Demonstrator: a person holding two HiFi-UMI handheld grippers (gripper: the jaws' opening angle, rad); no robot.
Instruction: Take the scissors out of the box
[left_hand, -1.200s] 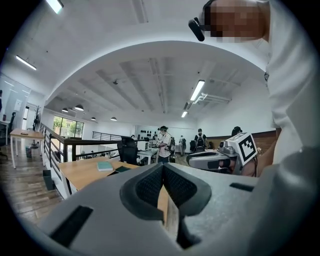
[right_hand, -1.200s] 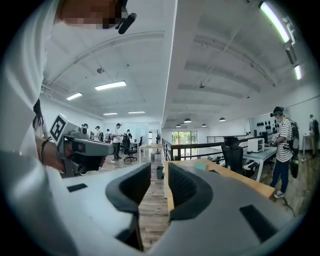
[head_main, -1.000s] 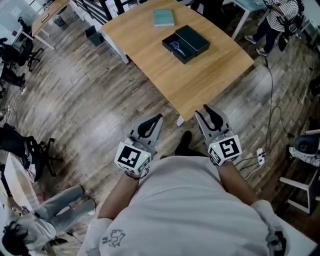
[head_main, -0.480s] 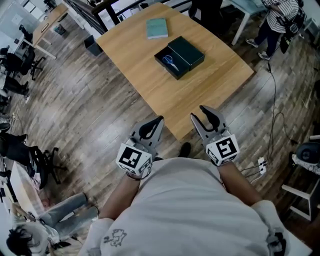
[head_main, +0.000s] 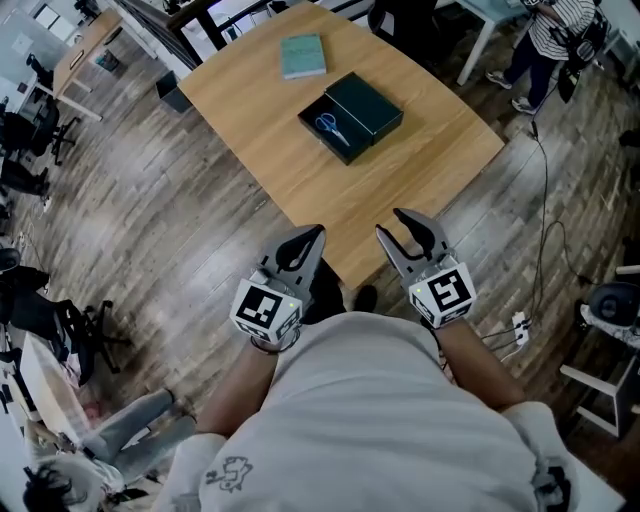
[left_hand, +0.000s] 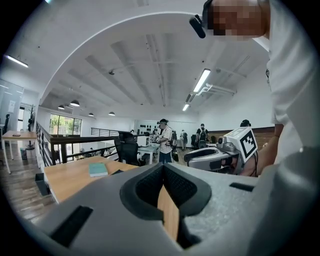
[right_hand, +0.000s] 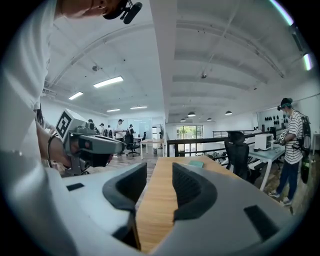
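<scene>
At twelve o'clock, far across the table (head_main: 420, 150), the blue-handled scissors (head_main: 331, 126) lie in the open dark box (head_main: 345, 147), well apart from both my grippers. A teal book (head_main: 303, 55) sits at eleven o'clock of the box.

Step in hand, as I judge it: the approach.

My right gripper (head_main: 398, 225) has just been opening and its jaws stand apart with nothing between them. My left gripper (head_main: 310, 238) is closed and empty.

Next move: reach forward and straddle the handles.

No lettering is readable, only the square markers (head_main: 448, 292).

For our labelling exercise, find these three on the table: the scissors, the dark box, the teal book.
scissors (head_main: 331, 127), head view, its blue middle.
dark box (head_main: 372, 100), head view, the half without the scissors.
teal book (head_main: 302, 56), head view, centre of the cover.
</scene>
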